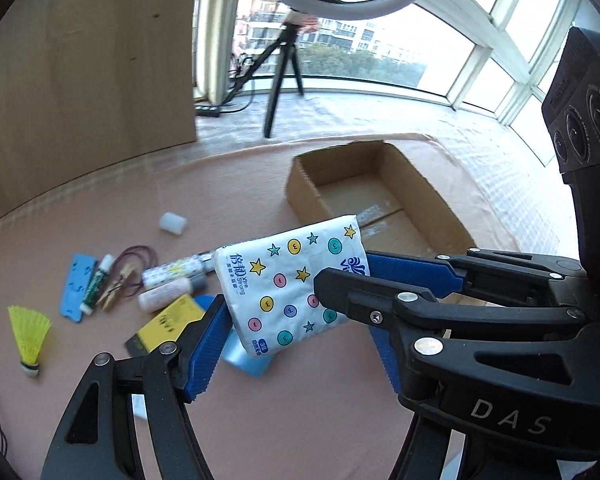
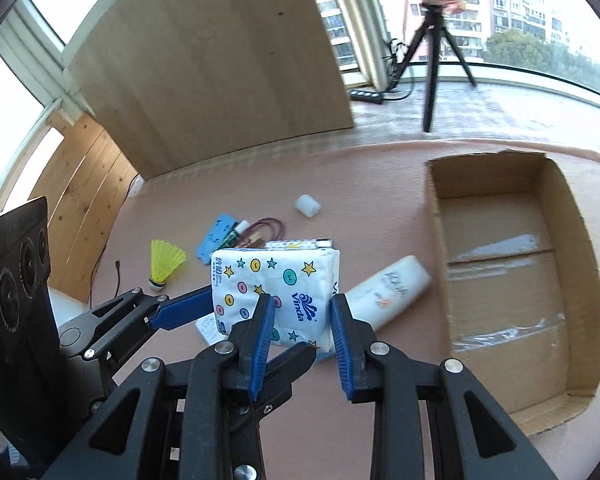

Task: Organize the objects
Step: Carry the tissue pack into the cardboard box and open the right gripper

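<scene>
A white tissue pack (image 1: 290, 286) with stars and coloured dots is held above the pink table. My right gripper (image 2: 300, 312) is shut on the tissue pack (image 2: 276, 294), its blue pads on the pack's near end. In the left wrist view my left gripper (image 1: 296, 332) stands around the pack, with the right gripper's black finger (image 1: 340, 292) across it; whether its pads touch the pack is unclear. An open cardboard box (image 2: 500, 280) lies to the right, empty inside, and shows in the left wrist view (image 1: 372, 196).
On the table lie a yellow shuttlecock (image 2: 164, 260), a blue card (image 1: 76, 286), a green tube (image 1: 96, 284), hair ties (image 1: 136, 258), small bottles (image 1: 172, 280), a yellow packet (image 1: 172, 320), a white cap (image 2: 307, 205) and a white bottle (image 2: 388, 292). A wooden panel (image 2: 220, 60) and tripod (image 2: 432, 60) stand behind.
</scene>
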